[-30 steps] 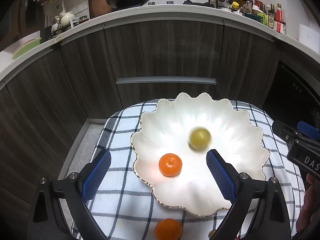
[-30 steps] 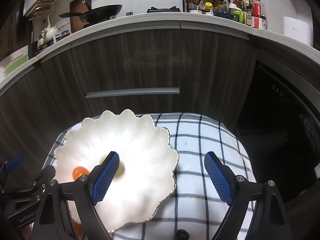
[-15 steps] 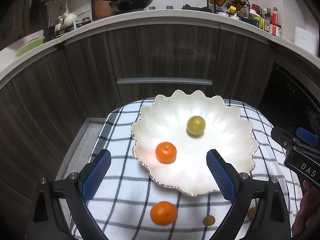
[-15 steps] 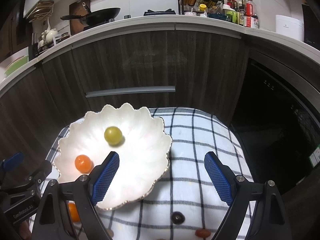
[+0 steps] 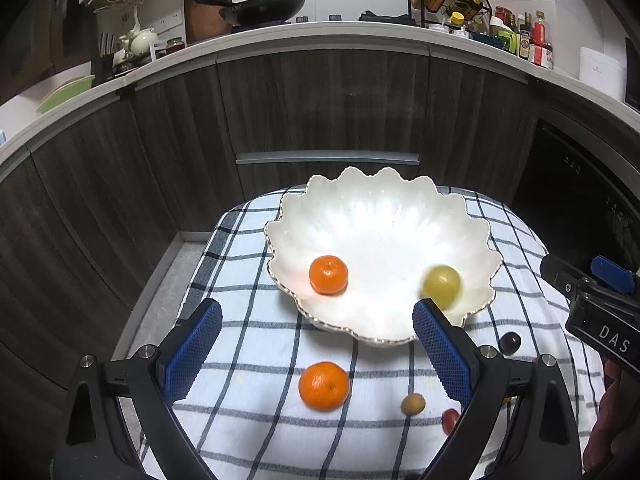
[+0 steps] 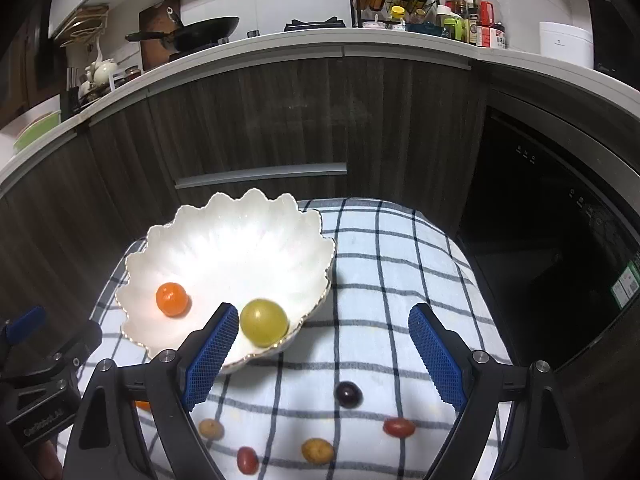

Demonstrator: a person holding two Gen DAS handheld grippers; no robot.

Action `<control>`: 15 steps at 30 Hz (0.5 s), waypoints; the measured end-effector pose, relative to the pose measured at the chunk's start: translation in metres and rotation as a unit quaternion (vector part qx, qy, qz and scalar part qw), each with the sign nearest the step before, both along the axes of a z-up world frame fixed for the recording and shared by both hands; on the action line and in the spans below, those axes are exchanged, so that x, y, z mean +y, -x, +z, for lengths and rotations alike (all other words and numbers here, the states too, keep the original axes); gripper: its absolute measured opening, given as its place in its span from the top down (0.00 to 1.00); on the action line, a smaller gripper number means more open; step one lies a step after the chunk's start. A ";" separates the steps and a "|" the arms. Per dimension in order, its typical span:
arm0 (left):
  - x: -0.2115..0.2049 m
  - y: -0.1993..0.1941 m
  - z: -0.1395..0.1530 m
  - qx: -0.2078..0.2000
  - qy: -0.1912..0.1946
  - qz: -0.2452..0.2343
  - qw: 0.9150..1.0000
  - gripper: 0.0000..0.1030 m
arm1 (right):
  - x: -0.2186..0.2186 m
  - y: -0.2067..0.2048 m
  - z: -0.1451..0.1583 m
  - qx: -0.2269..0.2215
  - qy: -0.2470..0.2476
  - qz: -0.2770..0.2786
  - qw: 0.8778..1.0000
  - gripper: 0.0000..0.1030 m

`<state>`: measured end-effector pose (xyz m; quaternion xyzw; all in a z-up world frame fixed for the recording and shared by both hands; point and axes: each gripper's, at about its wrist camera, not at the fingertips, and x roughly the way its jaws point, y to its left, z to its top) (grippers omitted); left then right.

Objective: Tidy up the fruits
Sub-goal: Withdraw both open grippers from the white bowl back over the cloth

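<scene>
A white scalloped bowl sits on a checked cloth. It holds an orange mandarin and a blurred green grape near its front right rim. A second mandarin, a tan fruit, a red one and a dark grape lie on the cloth in front. My left gripper and right gripper are both open and empty, held above the cloth in front of the bowl.
More small fruits lie on the cloth: a red one and a yellow-brown one. Dark wood cabinets stand behind, with a counter carrying a wok and bottles. A black appliance is on the right.
Both grippers pulled back from the bowl, bringing the loose fruits on the cloth into view. The green grape rolled from the bowl's middle toward its front right rim.
</scene>
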<state>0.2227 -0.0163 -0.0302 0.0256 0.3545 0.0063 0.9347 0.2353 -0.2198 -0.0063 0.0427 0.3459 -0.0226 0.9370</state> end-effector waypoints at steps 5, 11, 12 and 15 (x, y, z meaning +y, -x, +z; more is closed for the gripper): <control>0.003 0.008 -0.002 0.002 0.012 0.003 1.000 0.05 | 0.001 0.012 -0.003 0.001 0.006 0.003 1.000 0.15; 0.002 0.017 -0.006 0.003 0.008 -0.002 1.000 0.05 | 0.001 0.025 -0.009 0.003 0.006 0.003 1.000 0.15; 0.001 0.020 -0.008 0.005 0.007 -0.004 1.000 0.05 | 0.001 0.028 -0.011 0.005 0.006 0.003 1.000 0.15; 0.001 0.026 -0.013 0.013 0.011 -0.003 1.000 0.05 | 0.002 0.036 -0.017 0.011 0.005 0.007 1.000 0.15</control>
